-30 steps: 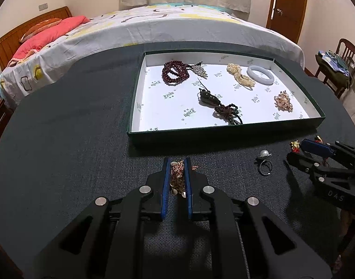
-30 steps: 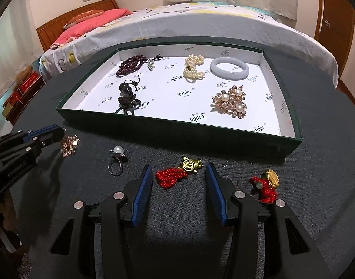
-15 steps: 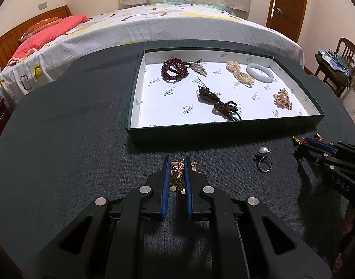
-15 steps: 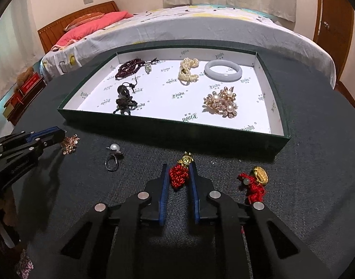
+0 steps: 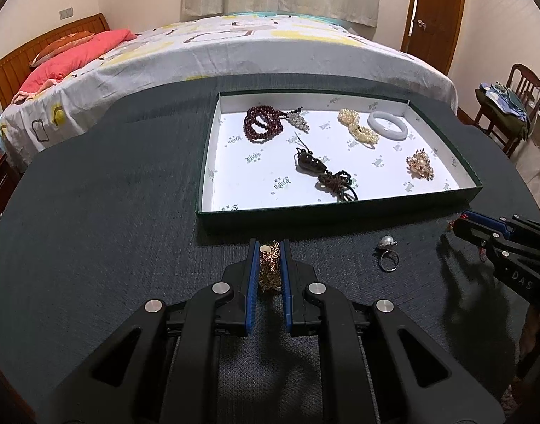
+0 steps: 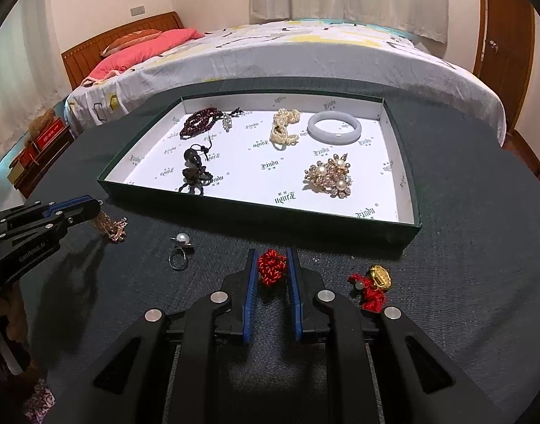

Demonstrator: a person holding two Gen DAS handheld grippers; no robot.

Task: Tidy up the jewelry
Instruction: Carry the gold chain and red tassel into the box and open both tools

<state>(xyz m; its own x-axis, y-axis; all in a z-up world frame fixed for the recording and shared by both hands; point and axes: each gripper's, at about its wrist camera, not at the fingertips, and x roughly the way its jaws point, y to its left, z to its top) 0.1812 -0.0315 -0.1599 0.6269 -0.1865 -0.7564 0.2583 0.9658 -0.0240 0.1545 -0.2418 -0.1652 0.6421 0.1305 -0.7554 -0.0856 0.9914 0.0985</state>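
The red knot [image 6: 272,268] sits between the blue pads of the right gripper [image 6: 272,265], at the lower centre of the right wrist view, just before the near wall of the tray [image 6: 255,212]. The jaws have just been closing, and now the pads pinch the knot from both sides. The gripper points downward and forward over the dark cloth [image 6: 482,247].

In the left wrist view, the left gripper [image 5: 270,265] is in the same pose, at the lower centre, and its pads are pressed on a gold chain [image 5: 270,268]. The chain is bunched between them, near the tray's [image 5: 340,213] front wall.

Between the two grippers a pearl ring [image 6: 179,249] lies on the cloth. To the right of the red knot, a second red charm [image 6: 374,284] with a gold piece lies apart from it.

Inside the tray there are dark beads [image 6: 201,125], a black pendant [image 6: 193,169], a pearl strand [image 6: 284,129], a white bangle [image 6: 334,128] and a brooch [image 6: 330,176].
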